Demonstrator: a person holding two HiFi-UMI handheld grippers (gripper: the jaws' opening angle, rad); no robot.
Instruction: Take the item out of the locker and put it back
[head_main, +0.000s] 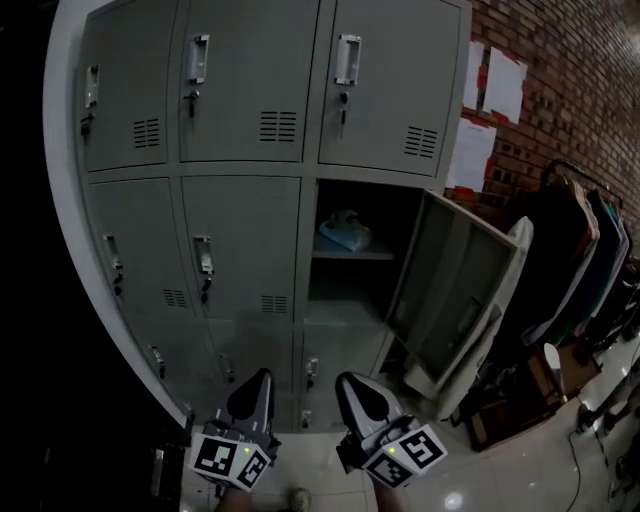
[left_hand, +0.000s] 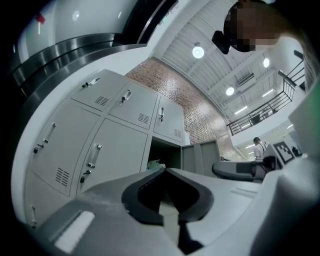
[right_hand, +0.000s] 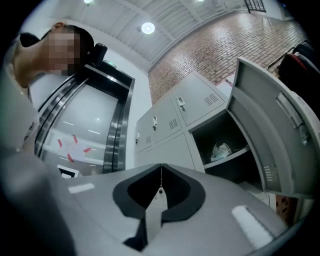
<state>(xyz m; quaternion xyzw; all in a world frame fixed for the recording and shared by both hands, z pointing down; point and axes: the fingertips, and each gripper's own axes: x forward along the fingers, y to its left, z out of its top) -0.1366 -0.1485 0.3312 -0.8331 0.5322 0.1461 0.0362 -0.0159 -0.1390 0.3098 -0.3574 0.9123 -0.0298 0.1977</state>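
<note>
A grey bank of lockers (head_main: 240, 220) fills the head view. One compartment in the middle row at the right stands open, its door (head_main: 455, 290) swung out to the right. On the shelf inside lies a crumpled pale blue-white item (head_main: 345, 232), also seen as a pale lump (right_hand: 220, 150) in the right gripper view and just above the left jaws (left_hand: 156, 164). My left gripper (head_main: 258, 382) and right gripper (head_main: 352, 385) hang low in front of the lockers, well below the open compartment. Both are shut with nothing between their jaws.
Red brick wall (head_main: 560, 90) with white papers (head_main: 503, 84) stands right of the lockers. Dark clothes hang on a rack (head_main: 585, 250) at the right, with clutter on the glossy floor (head_main: 520, 470) below. A person (left_hand: 258, 146) stands far off in the left gripper view.
</note>
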